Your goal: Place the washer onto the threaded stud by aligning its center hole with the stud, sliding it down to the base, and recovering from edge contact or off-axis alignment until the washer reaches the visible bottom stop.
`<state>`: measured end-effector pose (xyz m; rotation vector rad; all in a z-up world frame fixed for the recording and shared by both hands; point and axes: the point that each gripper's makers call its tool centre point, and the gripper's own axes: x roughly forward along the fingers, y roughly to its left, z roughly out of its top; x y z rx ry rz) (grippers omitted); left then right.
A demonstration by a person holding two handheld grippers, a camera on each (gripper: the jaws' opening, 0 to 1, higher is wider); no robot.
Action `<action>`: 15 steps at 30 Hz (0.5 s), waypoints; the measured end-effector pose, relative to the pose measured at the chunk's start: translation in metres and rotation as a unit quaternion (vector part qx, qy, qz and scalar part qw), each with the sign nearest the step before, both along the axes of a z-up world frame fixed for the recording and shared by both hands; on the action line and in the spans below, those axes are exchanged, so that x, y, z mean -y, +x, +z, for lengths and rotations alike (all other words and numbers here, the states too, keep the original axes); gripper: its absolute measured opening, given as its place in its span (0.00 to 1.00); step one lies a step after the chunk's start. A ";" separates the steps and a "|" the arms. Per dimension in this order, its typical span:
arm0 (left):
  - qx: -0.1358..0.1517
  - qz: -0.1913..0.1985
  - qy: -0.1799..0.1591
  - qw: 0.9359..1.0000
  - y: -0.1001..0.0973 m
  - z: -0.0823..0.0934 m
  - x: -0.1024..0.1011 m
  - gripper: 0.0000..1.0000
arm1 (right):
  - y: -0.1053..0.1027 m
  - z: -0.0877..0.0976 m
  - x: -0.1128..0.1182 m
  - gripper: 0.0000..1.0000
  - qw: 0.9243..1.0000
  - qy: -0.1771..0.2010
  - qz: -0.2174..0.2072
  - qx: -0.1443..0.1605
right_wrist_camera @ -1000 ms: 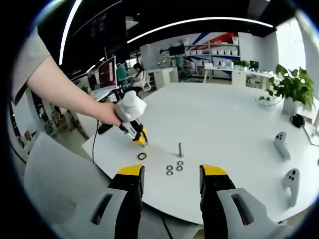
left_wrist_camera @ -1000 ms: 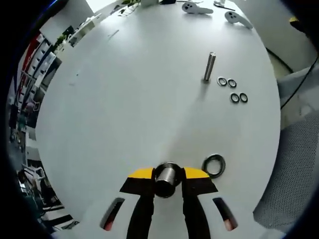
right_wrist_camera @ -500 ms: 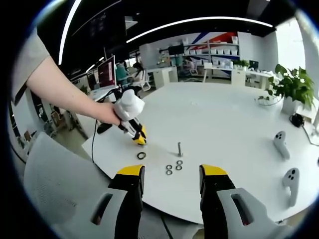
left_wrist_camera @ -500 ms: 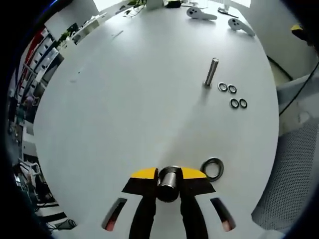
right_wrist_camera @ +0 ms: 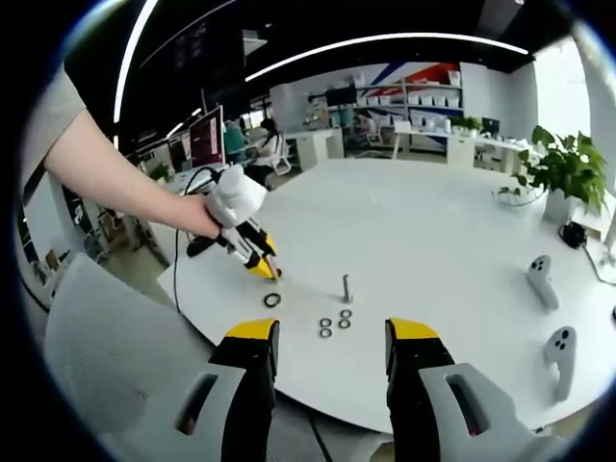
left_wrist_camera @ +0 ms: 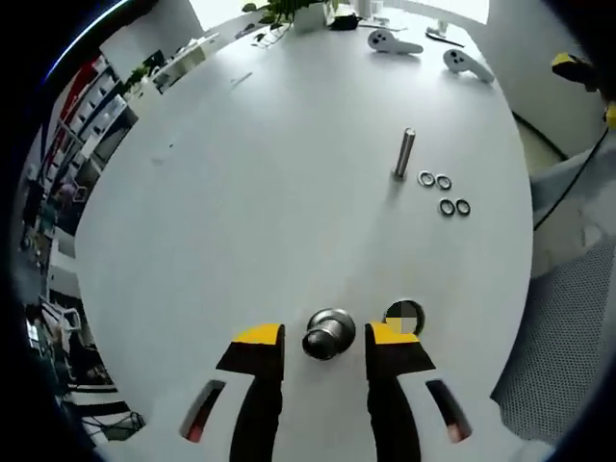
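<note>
A threaded stud (left_wrist_camera: 404,154) stands upright on the white round table (left_wrist_camera: 250,192). Several small washers (left_wrist_camera: 445,193) lie just to its right. A larger dark washer (left_wrist_camera: 404,312) lies flat beside my left gripper's right jaw, partly hidden by it. My left gripper (left_wrist_camera: 324,337) is open, and a short shiny metal cylinder (left_wrist_camera: 327,333) sits on the table between its yellow fingertips (left_wrist_camera: 258,335). In the right gripper view a hand holds the left gripper (right_wrist_camera: 262,268) above the large washer (right_wrist_camera: 273,300), left of the stud (right_wrist_camera: 346,287). My right gripper (right_wrist_camera: 332,337) is open and holds nothing, off the table's near edge.
Two white controllers (left_wrist_camera: 390,40) (left_wrist_camera: 462,60) lie at the table's far side, also on the right as the controllers (right_wrist_camera: 537,272) (right_wrist_camera: 558,346). A potted plant (right_wrist_camera: 568,168) stands beyond. A grey mesh chair (left_wrist_camera: 568,318) sits by the table edge. Office desks and shelves fill the background.
My left gripper has opened and let go of the shiny metal cylinder, which now sits free between the jaws. The left view has pulled back slightly. The right gripper has stayed put.
</note>
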<state>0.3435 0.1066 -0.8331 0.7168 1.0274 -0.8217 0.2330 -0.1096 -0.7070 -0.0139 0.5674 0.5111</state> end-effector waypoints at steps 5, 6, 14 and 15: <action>-0.014 0.066 -0.029 0.997 -0.020 -0.003 -0.004 0.34 | 0.000 0.000 -0.001 0.46 1.000 -0.002 0.004 0.000; -0.016 0.074 -0.037 0.996 -0.022 -0.003 -0.003 0.34 | -0.001 0.000 -0.001 0.46 1.000 -0.002 0.005 0.000; -0.041 0.085 -0.030 0.995 -0.051 -0.018 -0.004 0.35 | 0.000 0.000 -0.002 0.46 1.000 -0.001 0.006 0.001; -0.042 0.084 -0.029 0.995 -0.053 -0.019 -0.003 0.35 | 0.000 0.000 -0.002 0.46 1.000 0.000 0.006 0.001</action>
